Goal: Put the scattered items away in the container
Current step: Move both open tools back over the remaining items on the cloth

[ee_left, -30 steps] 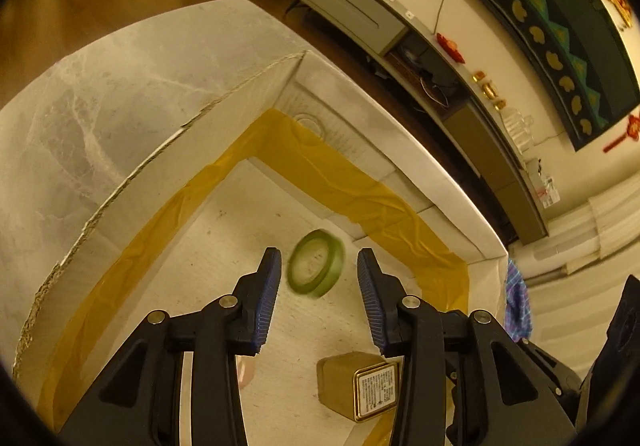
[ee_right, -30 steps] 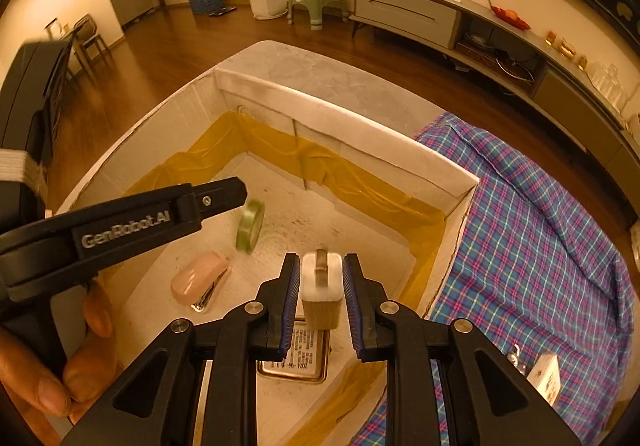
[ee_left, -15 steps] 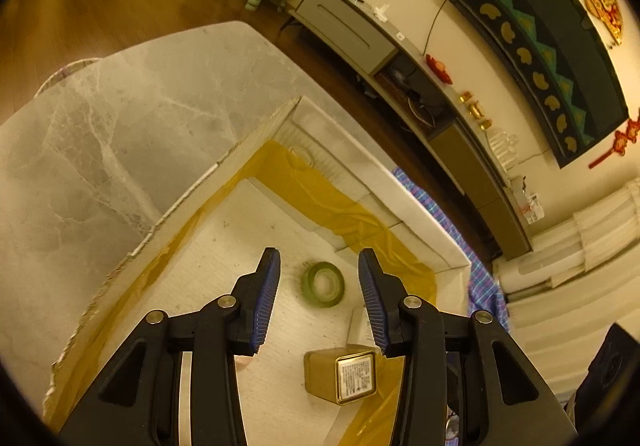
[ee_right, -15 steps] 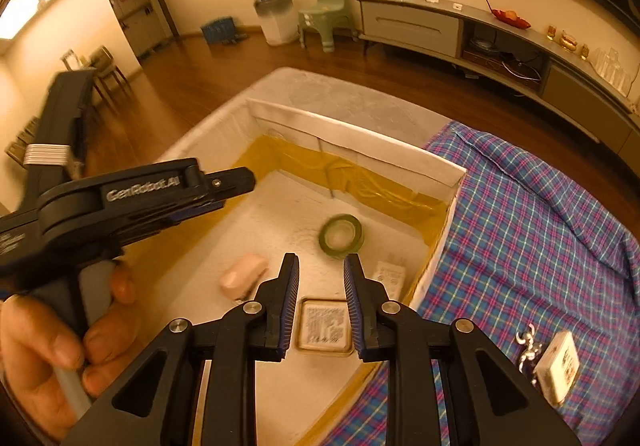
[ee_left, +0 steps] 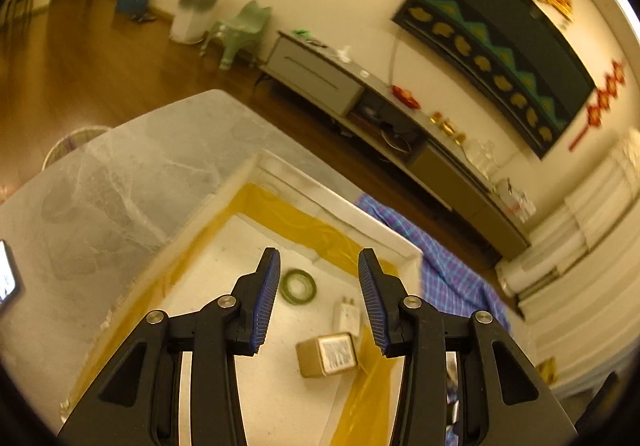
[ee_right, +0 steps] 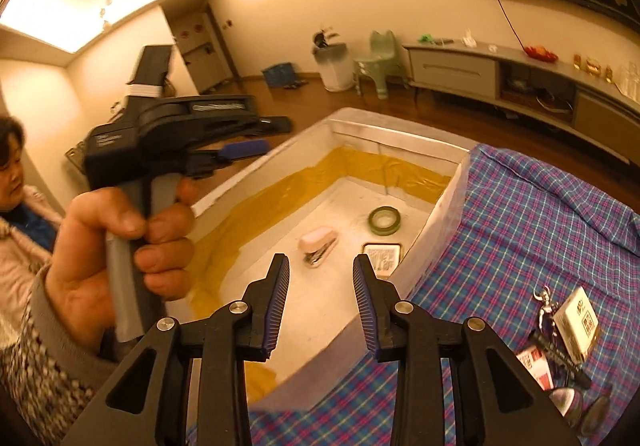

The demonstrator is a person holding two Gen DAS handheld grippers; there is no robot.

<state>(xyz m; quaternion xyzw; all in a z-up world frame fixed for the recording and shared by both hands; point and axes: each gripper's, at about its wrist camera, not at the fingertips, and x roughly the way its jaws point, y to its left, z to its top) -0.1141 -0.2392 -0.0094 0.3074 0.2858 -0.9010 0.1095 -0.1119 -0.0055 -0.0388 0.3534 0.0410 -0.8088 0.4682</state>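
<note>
Yellow tape lines the inside walls of the white box [ee_right: 444, 205], and that's our container, sitting open on the grey marble table [ee_left: 120, 181].

Far left in the right wrist view, the person's left hand [ee_right: 120, 242] wraps the grey handle of the left gripper [ee_right: 244, 147], held up above the box's left wall; its blue-padded tip shows, blurred. The left wrist view settles the matter: left gripper [ee_left: 318, 302] with fingers [ee_left: 264, 300] spread wide, nothing between them, hovering over the box.

Down on the box floor now, left to right in the right wrist view: the pink stapler [ee_right: 318, 242] lying on its side, then the green tape roll [ee_right: 384, 219] flat beyond it, then the brown tin [ee_right: 382, 256] with its white printed label facing up, tucked near the right wall. From the left wrist camera there's also a white charger plug [ee_left: 346, 316] lying between the tape roll and the tin.

Centre, the right gripper [ee_right: 320, 304], fingers [ee_right: 366, 300] parted and empty, above the box's near corner.

Over on the right, the blue plaid cloth [ee_right: 540, 230] touching the box's right wall, and on it still outside: a small silver figurine [ee_right: 546, 312], a white carton [ee_right: 578, 320] just beside it, and a few other bits at the edge, too blurred to name.
</note>
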